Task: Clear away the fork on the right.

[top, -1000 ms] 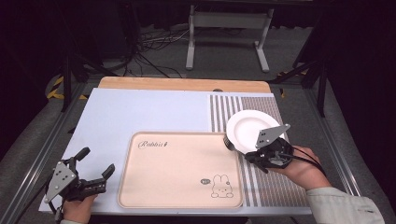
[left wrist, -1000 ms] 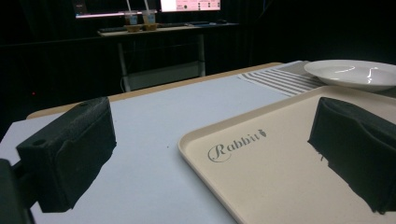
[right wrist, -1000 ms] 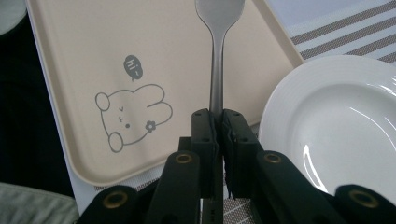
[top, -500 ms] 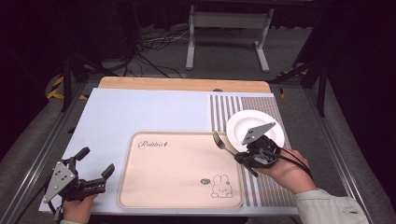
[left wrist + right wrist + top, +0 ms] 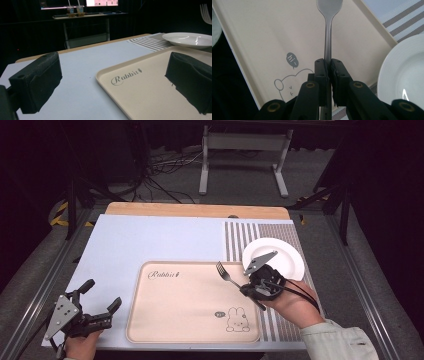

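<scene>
The right tool (image 5: 248,287) pinches a fork (image 5: 226,274) by its handle, its jaws pressed tight on it, and holds the fork in the air over the right edge of the beige tray (image 5: 175,320), tines pointing up and left. Just right of it a white plate (image 5: 287,252) sits on the striped mat (image 5: 240,237), close beside the tray's rim. The left tool (image 5: 98,302) rests spread and empty at the counter's (image 5: 150,240) near-left corner, well apart from the fork, with bare tray between them.
</scene>
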{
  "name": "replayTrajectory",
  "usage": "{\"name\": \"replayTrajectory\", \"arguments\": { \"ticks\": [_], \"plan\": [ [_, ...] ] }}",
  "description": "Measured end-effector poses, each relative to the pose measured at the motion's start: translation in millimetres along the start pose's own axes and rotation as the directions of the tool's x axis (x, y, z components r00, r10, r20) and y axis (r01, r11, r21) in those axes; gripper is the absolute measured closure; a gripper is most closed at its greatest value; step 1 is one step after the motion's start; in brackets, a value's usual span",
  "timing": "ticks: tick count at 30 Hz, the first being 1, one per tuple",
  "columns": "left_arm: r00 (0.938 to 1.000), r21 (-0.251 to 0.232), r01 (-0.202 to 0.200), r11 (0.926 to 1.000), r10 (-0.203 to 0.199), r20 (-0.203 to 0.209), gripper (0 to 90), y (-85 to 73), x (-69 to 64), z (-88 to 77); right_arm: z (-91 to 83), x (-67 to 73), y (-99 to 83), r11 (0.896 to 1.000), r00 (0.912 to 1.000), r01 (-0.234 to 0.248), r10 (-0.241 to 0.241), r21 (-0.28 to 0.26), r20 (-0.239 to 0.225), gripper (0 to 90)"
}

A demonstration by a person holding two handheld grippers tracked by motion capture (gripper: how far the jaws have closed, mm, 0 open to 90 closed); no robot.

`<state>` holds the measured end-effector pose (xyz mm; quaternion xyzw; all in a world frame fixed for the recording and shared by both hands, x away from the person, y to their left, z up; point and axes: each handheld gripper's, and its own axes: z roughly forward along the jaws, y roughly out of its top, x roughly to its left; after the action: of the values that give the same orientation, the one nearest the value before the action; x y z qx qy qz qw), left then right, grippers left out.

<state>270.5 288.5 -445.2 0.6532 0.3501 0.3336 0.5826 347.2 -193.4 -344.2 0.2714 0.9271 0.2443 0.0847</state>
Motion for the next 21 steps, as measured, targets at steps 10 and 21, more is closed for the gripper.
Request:
{"name": "replayTrajectory", "arguments": {
  "ticks": [10, 21],
  "plan": [
    [1.0000, 0.011, -0.006, 0.9999, 0.006, 0.000, 1.2, -0.5, 0.5, -0.1, 28.4, 3.4, 5.5, 0.998, 0.9993, -0.019, 0.021, 0.055, -0.031, 84.4],
    [1.0000, 0.003, 0.000, 1.0000, 0.000, -0.001, 1.2, -0.4, 0.6, -0.3, 51.0, 5.8, 7.7, 0.991, 0.9968, -0.052, 0.059, 0.121, -0.054, 84.4]
  ]
}}
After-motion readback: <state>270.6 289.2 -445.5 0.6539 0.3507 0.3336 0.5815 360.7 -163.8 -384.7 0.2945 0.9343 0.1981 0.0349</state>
